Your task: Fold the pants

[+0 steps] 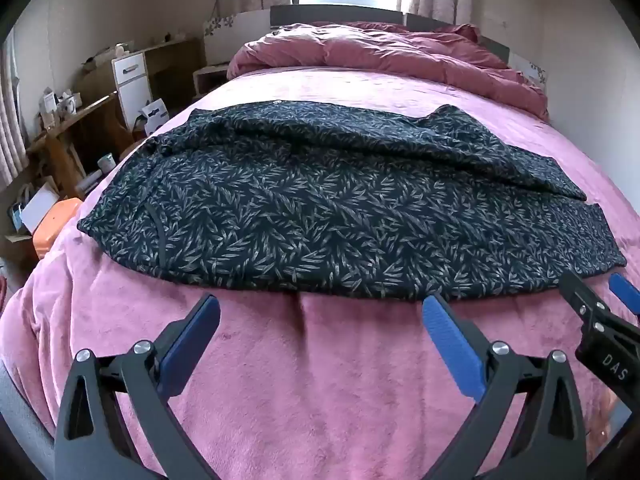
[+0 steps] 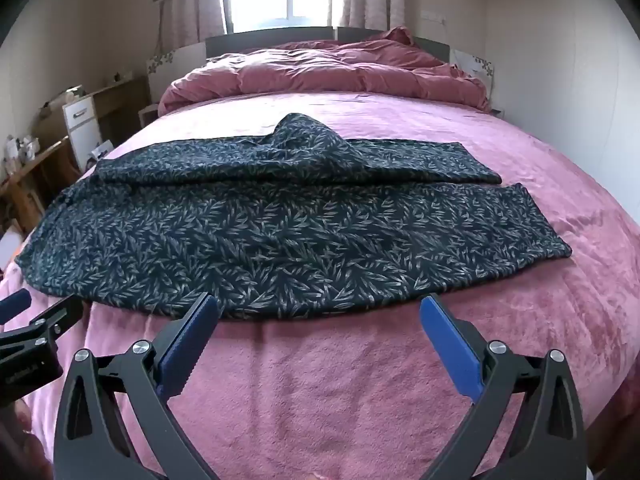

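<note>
Dark pants with a pale leaf print (image 1: 320, 208) lie spread sideways across the pink blanket (image 1: 320, 380), waist to the left, leg ends to the right. The far leg is rumpled and partly lies over the near one (image 2: 304, 232). My left gripper (image 1: 320, 308) hovers open just short of the pants' near edge, nothing between its blue pads. In the right wrist view my right gripper (image 2: 318, 308) is likewise open at the near edge, further toward the leg ends. Each gripper shows at the edge of the other's view.
A bunched pink duvet (image 1: 384, 56) fills the head of the bed under the window. A wooden desk and white drawers (image 1: 128, 80) with clutter stand left of the bed, and an orange box (image 1: 52, 224) sits by its left edge. A wall runs along the right.
</note>
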